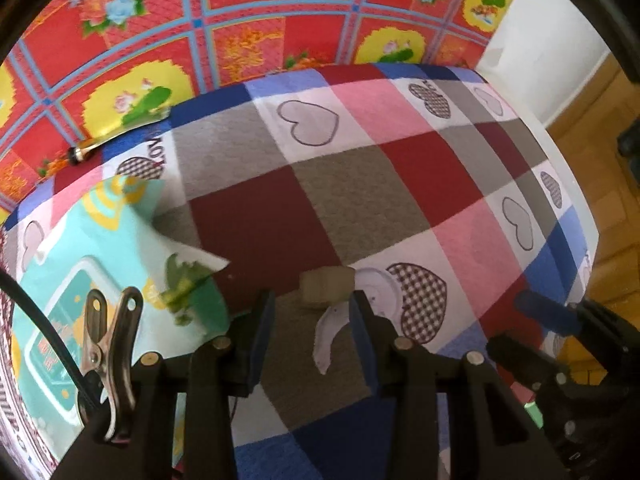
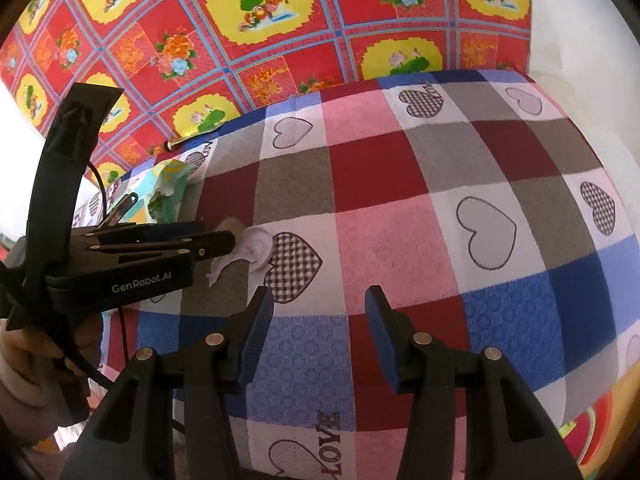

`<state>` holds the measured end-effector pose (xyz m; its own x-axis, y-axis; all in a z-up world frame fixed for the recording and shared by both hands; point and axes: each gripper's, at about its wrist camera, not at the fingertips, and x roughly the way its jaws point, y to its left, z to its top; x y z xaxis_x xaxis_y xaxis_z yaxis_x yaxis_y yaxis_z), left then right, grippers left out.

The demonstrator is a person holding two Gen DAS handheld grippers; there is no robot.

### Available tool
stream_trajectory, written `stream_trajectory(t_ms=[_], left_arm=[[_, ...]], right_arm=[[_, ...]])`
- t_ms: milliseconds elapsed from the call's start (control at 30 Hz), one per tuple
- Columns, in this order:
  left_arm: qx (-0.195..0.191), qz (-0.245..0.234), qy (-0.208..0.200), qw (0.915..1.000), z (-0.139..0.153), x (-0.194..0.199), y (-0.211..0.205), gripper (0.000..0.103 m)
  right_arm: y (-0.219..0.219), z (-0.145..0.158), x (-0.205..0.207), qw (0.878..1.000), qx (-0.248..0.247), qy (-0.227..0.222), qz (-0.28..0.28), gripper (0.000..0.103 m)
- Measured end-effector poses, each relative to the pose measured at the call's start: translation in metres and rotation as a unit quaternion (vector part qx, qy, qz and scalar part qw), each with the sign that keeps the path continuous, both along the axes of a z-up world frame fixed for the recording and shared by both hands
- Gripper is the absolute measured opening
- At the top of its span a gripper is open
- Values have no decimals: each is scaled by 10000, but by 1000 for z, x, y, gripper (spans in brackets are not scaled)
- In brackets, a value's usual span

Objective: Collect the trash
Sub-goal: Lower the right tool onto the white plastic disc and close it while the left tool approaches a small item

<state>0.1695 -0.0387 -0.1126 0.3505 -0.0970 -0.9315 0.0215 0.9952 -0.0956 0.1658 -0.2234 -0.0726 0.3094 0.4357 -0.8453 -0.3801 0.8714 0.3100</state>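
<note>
A torn white plastic scrap (image 1: 326, 338) (image 2: 252, 250) lies on the checked heart-pattern cloth (image 1: 360, 200), with a small tan block (image 1: 326, 286) (image 2: 232, 224) just beyond it. My left gripper (image 1: 312, 316) is open and low over the cloth. Its fingers stand on either side of the scrap's curved strip without closing on it. The right wrist view shows the left gripper (image 2: 216, 240) from the side, its tips at the scrap. My right gripper (image 2: 320, 312) is open over a blue square, with nothing between its fingers.
A teal wet-wipe packet (image 1: 80, 272) (image 2: 168, 192) lies at the left. A gold and black tube (image 1: 82, 154) (image 2: 174, 145) rests at the cloth's far edge, against the red floral wall covering (image 1: 280, 0). A metal clip (image 1: 108, 344) hangs on the left gripper. Wooden floor (image 1: 592, 160) lies to the right.
</note>
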Motion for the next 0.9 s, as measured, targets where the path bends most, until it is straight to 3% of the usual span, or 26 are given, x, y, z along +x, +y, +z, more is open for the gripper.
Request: stream_trajectory(t_ms=[367, 433, 533, 733, 833, 900], left_arm=[[-132, -93, 21, 9999, -7, 12, 0, 40], [-109, -174, -11, 9998, -7, 12, 0, 27], [-201, -223, -46, 9995, -5, 11, 3, 20], [-495, -88, -77, 9987, 5, 7, 16, 15], [-595, -73, -160, 9981, 14, 2, 22, 15], [-611, -92, -193, 9979, 17, -1, 23, 15]], right_arm=[[2, -16, -4, 9992, -130, 276, -242, 49], [3, -18, -4, 9990, -152, 313, -271, 49], [3, -21, -4, 9988, -197, 333, -302, 49], [7, -21, -3, 9986, -294, 278, -340, 49], [8, -22, -3, 9986, -230, 300, -371, 53], [10, -22, -2, 9988, -125, 327, -348, 66]])
